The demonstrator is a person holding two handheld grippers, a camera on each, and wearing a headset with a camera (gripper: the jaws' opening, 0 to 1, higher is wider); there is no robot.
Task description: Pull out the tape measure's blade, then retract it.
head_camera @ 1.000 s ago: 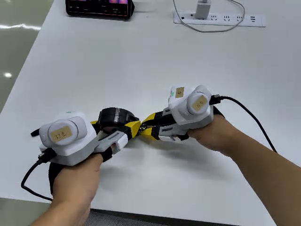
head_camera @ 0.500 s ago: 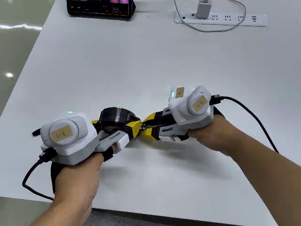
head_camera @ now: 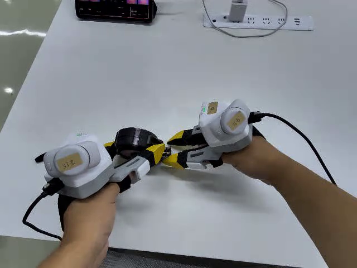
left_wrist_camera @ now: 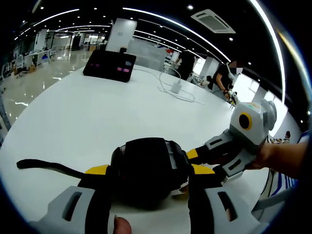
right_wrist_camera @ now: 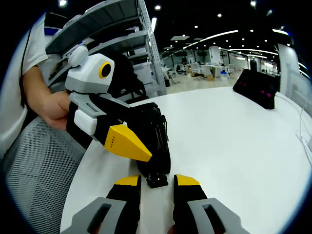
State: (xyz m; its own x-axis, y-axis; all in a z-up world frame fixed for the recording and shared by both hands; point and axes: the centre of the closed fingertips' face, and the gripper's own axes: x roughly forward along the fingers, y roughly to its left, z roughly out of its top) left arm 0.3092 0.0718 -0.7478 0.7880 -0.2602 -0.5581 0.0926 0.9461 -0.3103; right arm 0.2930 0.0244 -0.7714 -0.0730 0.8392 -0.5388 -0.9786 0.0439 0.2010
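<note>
The left gripper (left_wrist_camera: 148, 170) is nearest to the person, and its two jaws are clamped on the sides of the tape measure (head_camera: 135, 138), holding it just above the near part of the table (head_camera: 167, 72). The case is black and rounded, with a ribbed rubber look, and no length of blade is out yet.

Directly to its right is the right gripper (head_camera: 169, 151), pointing back at the case. In the right gripper view a small black end tab (right_wrist_camera: 157, 180) sits between its yellow-tipped jaws, which stand close on both sides of it. I cannot tell if they already pinch it.

The blade should come out along the line between both grippers, so I judge the pull goes to the person's right.

Far behind lie a power strip (head_camera: 262, 21) and a dark screen (head_camera: 114, 8).
</note>
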